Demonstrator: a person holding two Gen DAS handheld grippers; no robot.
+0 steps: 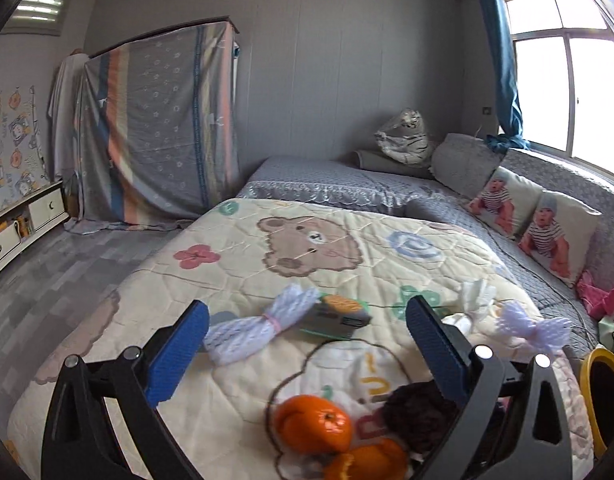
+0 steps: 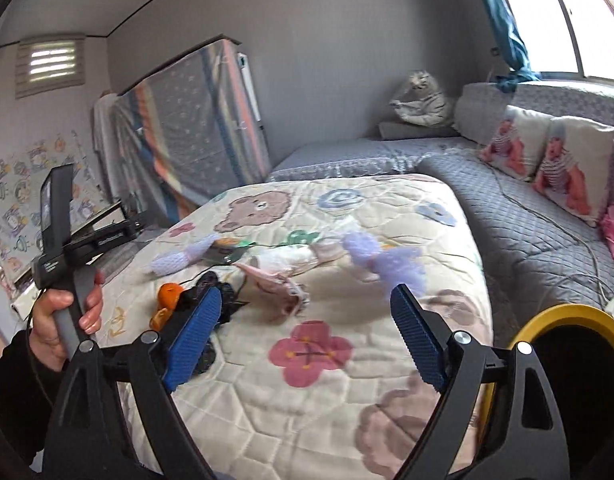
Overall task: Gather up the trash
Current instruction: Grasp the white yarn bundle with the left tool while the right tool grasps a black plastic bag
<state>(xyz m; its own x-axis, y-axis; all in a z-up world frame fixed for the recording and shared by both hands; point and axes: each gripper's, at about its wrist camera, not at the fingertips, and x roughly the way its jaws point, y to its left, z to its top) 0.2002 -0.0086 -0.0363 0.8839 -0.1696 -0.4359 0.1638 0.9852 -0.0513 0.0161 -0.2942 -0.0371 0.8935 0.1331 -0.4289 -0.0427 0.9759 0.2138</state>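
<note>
Trash lies on a cartoon bear quilt (image 1: 235, 264). In the left wrist view: orange peel (image 1: 313, 422), a dark tangled clump (image 1: 417, 412), a white foam net (image 1: 259, 326), a flat snack packet (image 1: 335, 316), crumpled white tissue (image 1: 477, 294) and a lilac foam net (image 1: 533, 326). My left gripper (image 1: 307, 354) is open and empty above the peel. In the right wrist view my right gripper (image 2: 305, 338) is open and empty over the quilt (image 2: 307, 400), short of a pinkish wrapper (image 2: 275, 280) and the lilac foam net (image 2: 381, 260). A yellow-rimmed bin (image 2: 567, 316) stands at right.
The bin also shows at the right edge of the left wrist view (image 1: 603, 392). A grey bedspread (image 2: 527, 220) with baby-print pillows (image 2: 555, 164) lies beyond. A white cable (image 2: 579, 240) runs across it. A draped wardrobe (image 1: 159, 128) stands at back left.
</note>
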